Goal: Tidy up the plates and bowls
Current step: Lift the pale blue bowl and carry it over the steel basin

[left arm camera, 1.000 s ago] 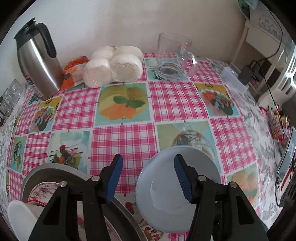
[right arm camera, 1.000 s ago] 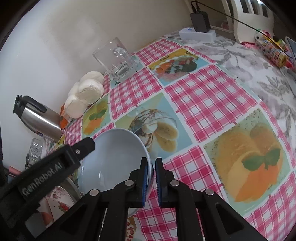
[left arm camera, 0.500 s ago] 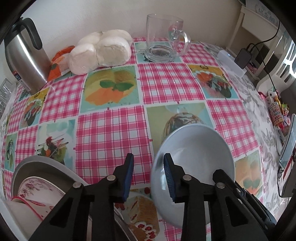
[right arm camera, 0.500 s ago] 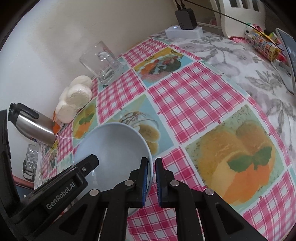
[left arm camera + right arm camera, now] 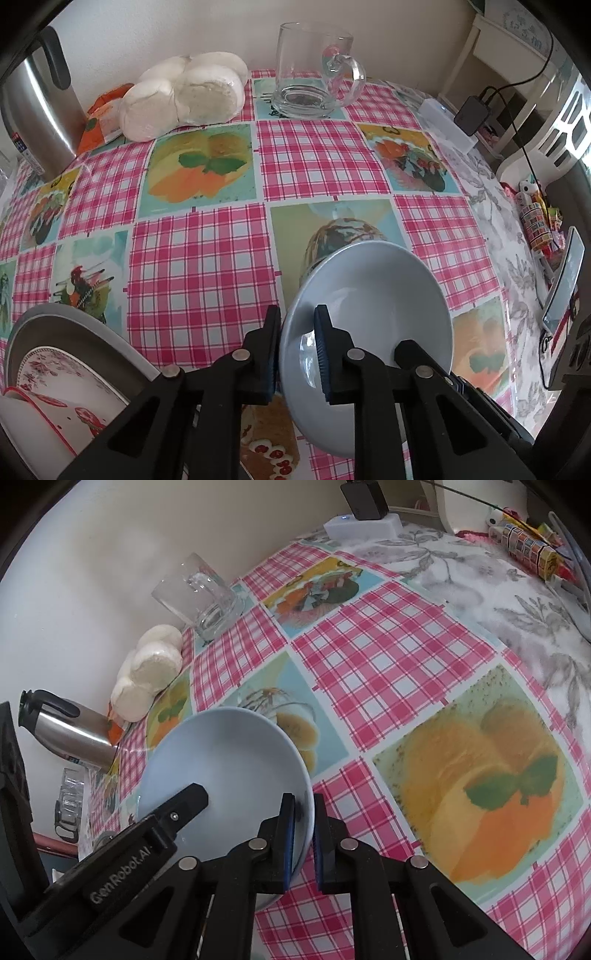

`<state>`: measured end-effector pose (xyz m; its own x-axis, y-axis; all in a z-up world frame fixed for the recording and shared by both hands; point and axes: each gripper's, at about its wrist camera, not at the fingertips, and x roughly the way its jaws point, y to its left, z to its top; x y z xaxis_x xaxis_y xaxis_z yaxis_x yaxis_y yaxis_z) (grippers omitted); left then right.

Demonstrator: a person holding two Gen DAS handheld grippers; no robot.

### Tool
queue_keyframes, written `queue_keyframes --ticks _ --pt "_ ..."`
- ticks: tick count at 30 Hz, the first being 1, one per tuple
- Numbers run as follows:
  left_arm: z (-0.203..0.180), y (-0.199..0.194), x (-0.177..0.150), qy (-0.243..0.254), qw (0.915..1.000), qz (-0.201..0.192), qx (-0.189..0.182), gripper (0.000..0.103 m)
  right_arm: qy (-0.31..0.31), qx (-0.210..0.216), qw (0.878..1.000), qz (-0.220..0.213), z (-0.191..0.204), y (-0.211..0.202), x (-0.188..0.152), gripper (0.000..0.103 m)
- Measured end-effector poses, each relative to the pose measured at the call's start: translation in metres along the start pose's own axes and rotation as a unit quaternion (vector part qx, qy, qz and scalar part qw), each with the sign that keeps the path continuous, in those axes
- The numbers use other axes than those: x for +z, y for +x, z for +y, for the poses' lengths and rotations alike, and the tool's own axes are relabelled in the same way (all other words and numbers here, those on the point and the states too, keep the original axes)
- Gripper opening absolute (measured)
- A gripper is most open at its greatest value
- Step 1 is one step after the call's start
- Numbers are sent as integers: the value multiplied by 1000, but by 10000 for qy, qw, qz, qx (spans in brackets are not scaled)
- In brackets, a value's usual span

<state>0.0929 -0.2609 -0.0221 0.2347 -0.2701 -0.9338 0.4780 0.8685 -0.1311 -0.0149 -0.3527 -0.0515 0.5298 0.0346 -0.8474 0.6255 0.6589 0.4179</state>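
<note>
A pale blue bowl (image 5: 369,295) (image 5: 221,760) hangs tilted above the checked tablecloth (image 5: 203,266), held by both grippers. My left gripper (image 5: 297,321) has the bowl's near rim between its blue pads, and its jaws are closing onto that rim. In the right wrist view my right gripper (image 5: 303,805) is shut on the rim at the bowl's other side. At the lower left of the left wrist view a floral plate (image 5: 55,380) and a red-rimmed white bowl (image 5: 22,424) rest in a grey metal dish (image 5: 74,332).
At the back by the wall stand a glass mug (image 5: 310,70), white buns (image 5: 184,96), an orange packet (image 5: 105,118) and a steel thermos (image 5: 37,99). A white power strip (image 5: 448,125) and a phone (image 5: 565,284) sit along the right edge.
My left gripper's jaws went from wide apart over the bowl to closed on its rim. The bowl tipped up from flat to steeply tilted. The right gripper kept its grip.
</note>
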Motion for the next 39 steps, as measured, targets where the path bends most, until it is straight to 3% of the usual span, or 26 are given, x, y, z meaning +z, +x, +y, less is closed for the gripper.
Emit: queue_keyframes --ticks 8,22,29,39 --pt "6 -11 1 -220 9993 -46 -293 19 82 59 9999 14 1 -7 3 10" --pt "24 -100 11 -363 9938 -843 -625 19 -481 325 9950 -815 53 -83 5 13" --pt "53 -138 6 -604 9894 -1161 -628 19 -838 442 9901 -1032 91 -107 -7 13" --pt "116 -163 -14 -1213 9820 -1274 -686 19 -1380 594 9841 -948 147 -109 -36 13"
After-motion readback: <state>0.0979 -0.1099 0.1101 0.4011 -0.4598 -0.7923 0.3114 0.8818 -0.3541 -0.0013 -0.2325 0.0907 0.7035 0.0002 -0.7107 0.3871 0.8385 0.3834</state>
